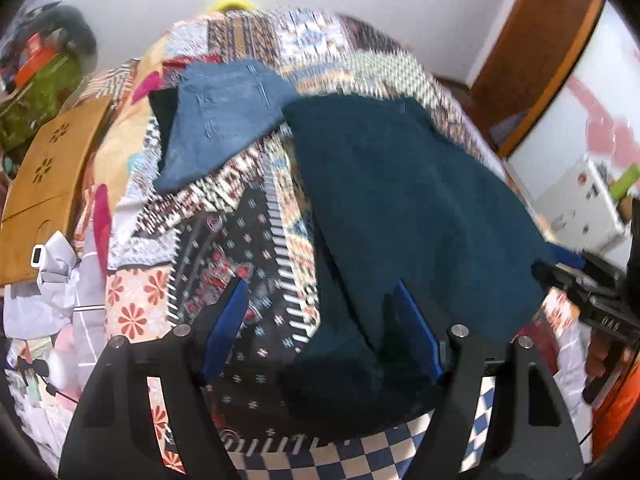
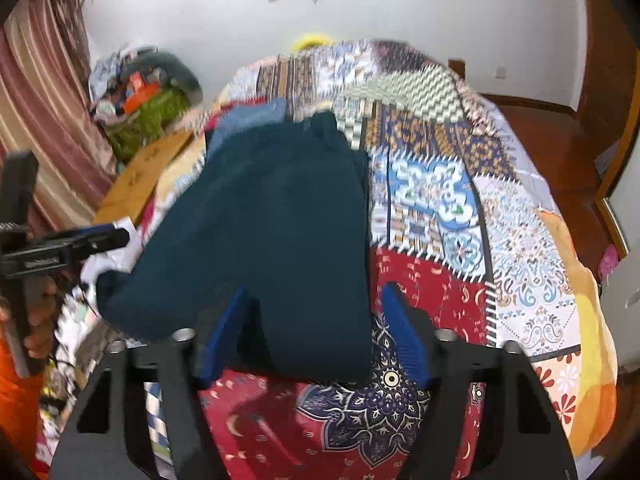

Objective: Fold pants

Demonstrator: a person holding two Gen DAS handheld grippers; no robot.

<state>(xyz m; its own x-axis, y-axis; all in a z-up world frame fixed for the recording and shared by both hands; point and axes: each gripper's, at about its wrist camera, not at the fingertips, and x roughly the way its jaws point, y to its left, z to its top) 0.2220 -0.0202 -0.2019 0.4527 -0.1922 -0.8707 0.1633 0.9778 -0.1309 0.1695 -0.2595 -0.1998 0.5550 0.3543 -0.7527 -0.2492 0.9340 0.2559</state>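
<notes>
Dark teal pants (image 1: 404, 208) lie folded on a patchwork bedspread (image 1: 224, 240), and also show in the right wrist view (image 2: 272, 220). My left gripper (image 1: 320, 304) is open just above the pants' near left corner, its right finger (image 1: 416, 332) over the fabric. My right gripper (image 2: 316, 312) is open over the pants' near edge, its left finger (image 2: 224, 328) over the cloth. Neither holds the pants. A folded blue denim garment (image 1: 224, 120) lies beyond, to the left. The right gripper shows at the right edge of the left wrist view (image 1: 588, 292).
A wooden board (image 1: 44, 184) and crumpled grey cloth (image 1: 52, 284) lie left of the bed. A cluttered pile (image 2: 140, 96) and curtain (image 2: 40, 120) stand at the far left. A wooden door (image 1: 536, 52) and floor are at the right.
</notes>
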